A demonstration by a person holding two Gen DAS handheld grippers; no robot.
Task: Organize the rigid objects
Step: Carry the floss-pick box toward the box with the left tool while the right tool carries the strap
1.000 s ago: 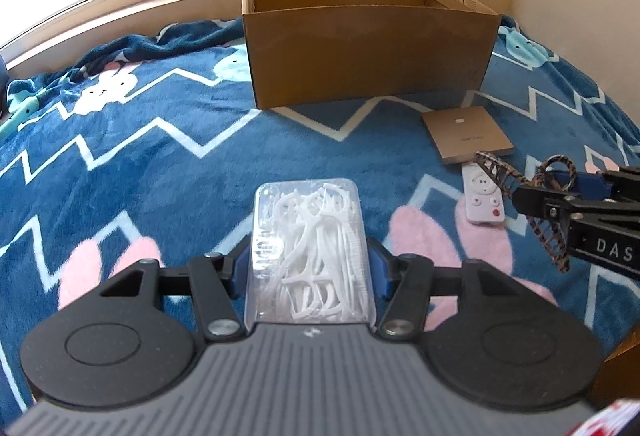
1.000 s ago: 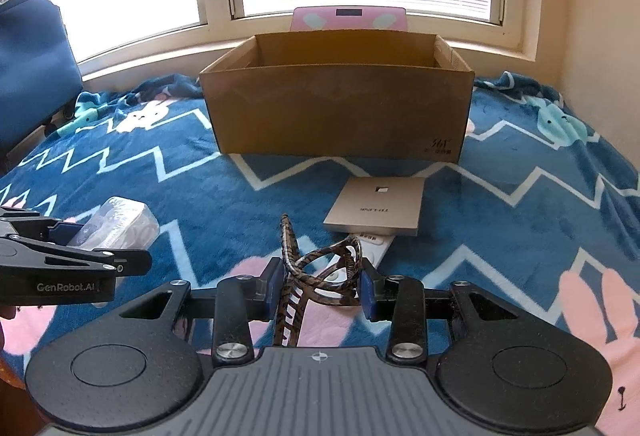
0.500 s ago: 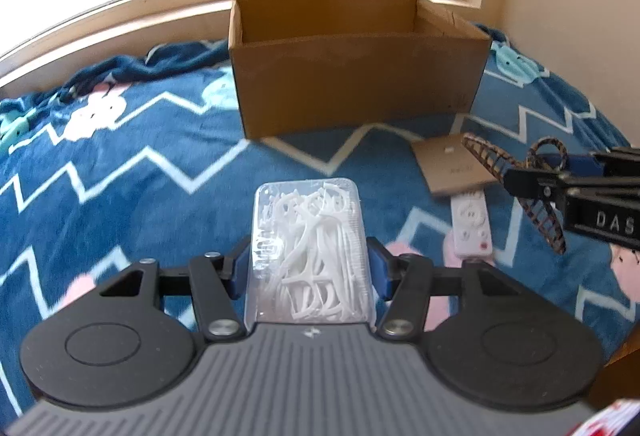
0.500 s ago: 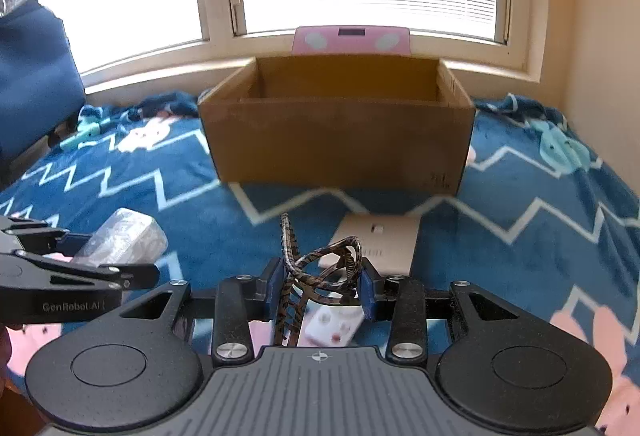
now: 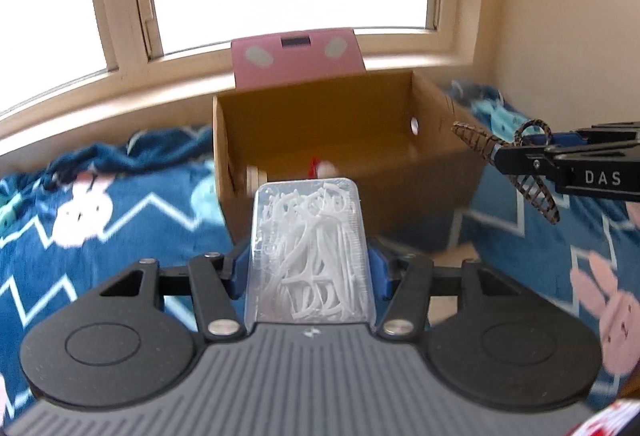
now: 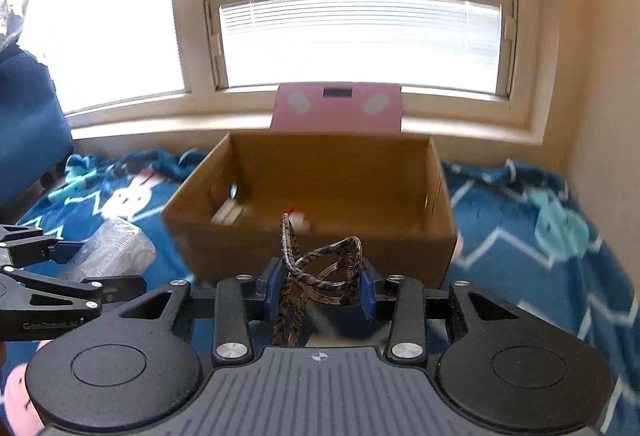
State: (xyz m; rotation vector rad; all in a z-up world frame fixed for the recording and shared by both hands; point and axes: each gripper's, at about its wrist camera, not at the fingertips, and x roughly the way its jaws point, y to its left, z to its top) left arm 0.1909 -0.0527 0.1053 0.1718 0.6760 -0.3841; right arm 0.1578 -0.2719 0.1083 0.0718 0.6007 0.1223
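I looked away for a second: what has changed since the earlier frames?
Both hand-held grippers rose and moved forward to the cardboard box, whose inside now shows. The left still grips the floss pick case; the right still grips the hair claw. Nothing released; the box stayed put.
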